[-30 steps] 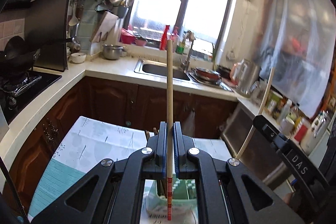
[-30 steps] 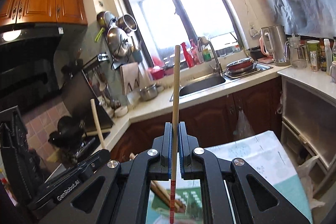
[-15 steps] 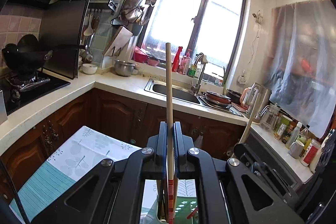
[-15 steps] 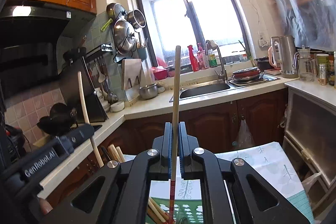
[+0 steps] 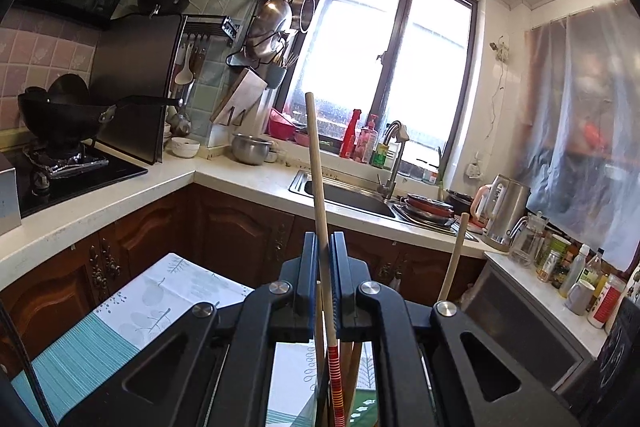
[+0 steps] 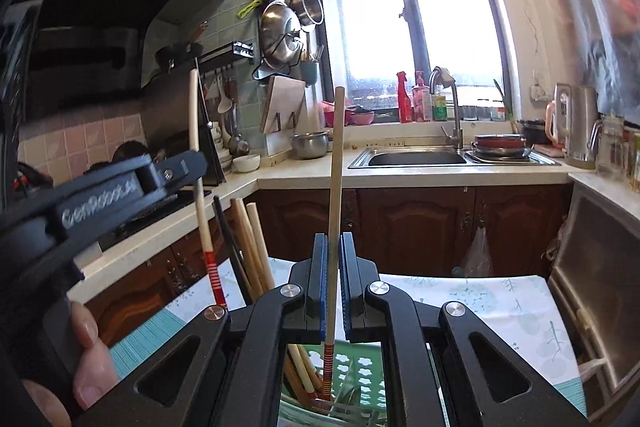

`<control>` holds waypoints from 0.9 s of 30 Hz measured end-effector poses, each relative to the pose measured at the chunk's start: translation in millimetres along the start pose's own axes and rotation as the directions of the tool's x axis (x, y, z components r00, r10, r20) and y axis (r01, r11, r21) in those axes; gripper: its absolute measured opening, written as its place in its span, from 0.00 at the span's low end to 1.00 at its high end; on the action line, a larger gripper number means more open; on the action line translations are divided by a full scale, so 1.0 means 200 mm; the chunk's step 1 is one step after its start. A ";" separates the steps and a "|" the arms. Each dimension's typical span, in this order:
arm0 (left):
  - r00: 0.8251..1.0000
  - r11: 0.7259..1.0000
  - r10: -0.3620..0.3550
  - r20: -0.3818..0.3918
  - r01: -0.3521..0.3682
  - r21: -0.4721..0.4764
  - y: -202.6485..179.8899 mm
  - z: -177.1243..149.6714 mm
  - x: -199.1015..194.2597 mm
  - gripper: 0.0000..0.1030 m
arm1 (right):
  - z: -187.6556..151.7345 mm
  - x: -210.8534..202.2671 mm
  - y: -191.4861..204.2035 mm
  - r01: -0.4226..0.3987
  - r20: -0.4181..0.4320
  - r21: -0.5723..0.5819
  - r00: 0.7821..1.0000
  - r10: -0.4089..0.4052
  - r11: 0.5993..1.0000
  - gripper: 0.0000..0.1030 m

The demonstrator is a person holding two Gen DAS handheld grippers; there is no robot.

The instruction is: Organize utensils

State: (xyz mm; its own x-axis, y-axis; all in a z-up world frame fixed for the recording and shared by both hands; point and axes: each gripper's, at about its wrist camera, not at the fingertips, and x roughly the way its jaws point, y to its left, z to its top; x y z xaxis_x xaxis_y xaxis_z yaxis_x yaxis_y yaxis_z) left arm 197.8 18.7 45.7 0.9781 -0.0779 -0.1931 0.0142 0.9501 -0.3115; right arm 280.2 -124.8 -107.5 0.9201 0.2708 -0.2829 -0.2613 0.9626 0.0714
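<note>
- Over the cloth-covered bench, both hand-held grippers carry one chopstick apiece, each stick standing nearly upright.
- Left hand-held gripper: its blue-lined jaws are clenched on the left chopstick, a pale wooden stick with a red-striped lower end. The striped end hangs below the jaws, among other sticks standing underneath.
- From the right wrist view, the left hand-held gripper shows at the left edge with a person's fingers wrapped on its grip; the striped end of its stick reaches down beside the standing sticks.
- Right hand-held gripper: jaws likewise clamped tight on the right chopstick, which has the same pale shaft and striped end. Its lower tip sits at the green holder, a perforated plastic container with flower-shaped holes; whether the tip touches the holder I cannot tell.
- Standing chopsticks, pale ones plus a dark one, lean out of the holder toward the left.
- Seen from the left wrist view, the right chopstick rises just right of the left jaws, tilted slightly.
- Behind the bench runs a white worktop with a steel sink, a tap, and a kettle to the right; a wok rests on the hob at left.
</note>
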 end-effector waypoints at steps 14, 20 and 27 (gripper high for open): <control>0.998 0.999 -0.033 0.047 0.034 -0.016 -0.01 -0.01 -0.06 0.04 | -0.16 0.04 0.01 0.005 -0.007 0.048 1.000 -0.005 0.999 0.05; 0.999 0.999 -0.042 -0.024 0.041 -0.033 0.03 -0.06 -0.02 0.04 | -0.23 0.06 0.03 -0.078 -0.079 0.048 0.994 0.082 0.996 0.05; 0.988 0.993 -0.013 -0.156 -0.005 -0.114 0.20 -0.13 0.01 0.06 | -0.36 0.14 0.07 -0.138 -0.221 0.051 0.964 0.146 0.989 0.08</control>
State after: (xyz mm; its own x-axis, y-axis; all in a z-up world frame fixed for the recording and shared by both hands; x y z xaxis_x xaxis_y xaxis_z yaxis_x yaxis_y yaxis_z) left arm 194.2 47.8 8.4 0.9334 -0.1360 -0.3320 -0.0150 0.9098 -0.4148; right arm 282.2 -103.5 -182.9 0.7849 0.3997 -0.4735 -0.3708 0.9152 0.1580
